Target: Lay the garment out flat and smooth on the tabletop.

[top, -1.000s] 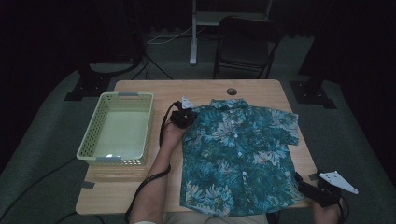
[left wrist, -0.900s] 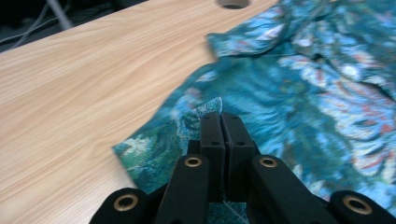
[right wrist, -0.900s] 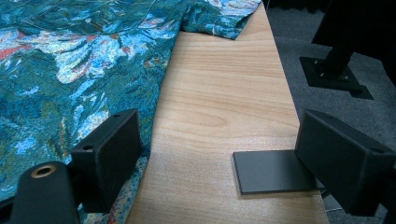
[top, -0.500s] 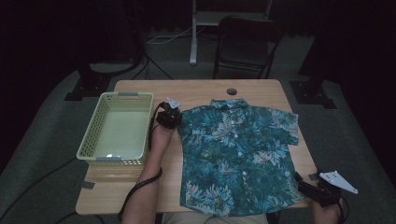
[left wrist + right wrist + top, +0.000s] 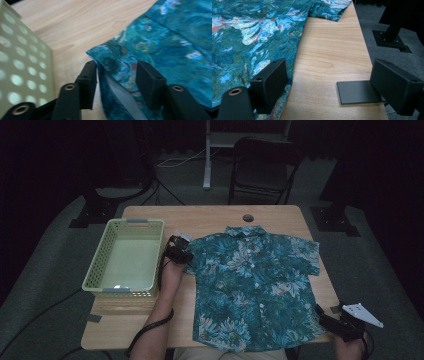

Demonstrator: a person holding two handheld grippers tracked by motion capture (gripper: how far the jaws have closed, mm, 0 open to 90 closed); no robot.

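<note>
The teal floral short-sleeved shirt (image 5: 255, 287) lies spread face up on the wooden table (image 5: 210, 217), collar toward the far edge, with a pale green perforated basket (image 5: 125, 260) just beside it on the person's left. The left claw (image 5: 179, 254) sits at the shirt's left sleeve; in the left gripper view its jaws have just been opening and now stand apart, with the sleeve hem (image 5: 112, 60) between them but not pinched. The right claw (image 5: 332, 322) waits at the near right corner of the table, just beside the shirt's lower hem, its jaws wide apart over bare wood and a small dark flat plate (image 5: 358, 92), gripping nothing.

The step in hand looks like a release of the sleeve after laying it flat. To do it well, the left claw should open fully before it backs away, so neither pad drags the fabric and rucks the hem. It should draw back toward the basket side, low and straight, and stay clear of the basket wall. Whether the sleeve edge is folded under is hard to tell in the dim high view; if it is, a light smoothing stroke outward would settle it.
</note>
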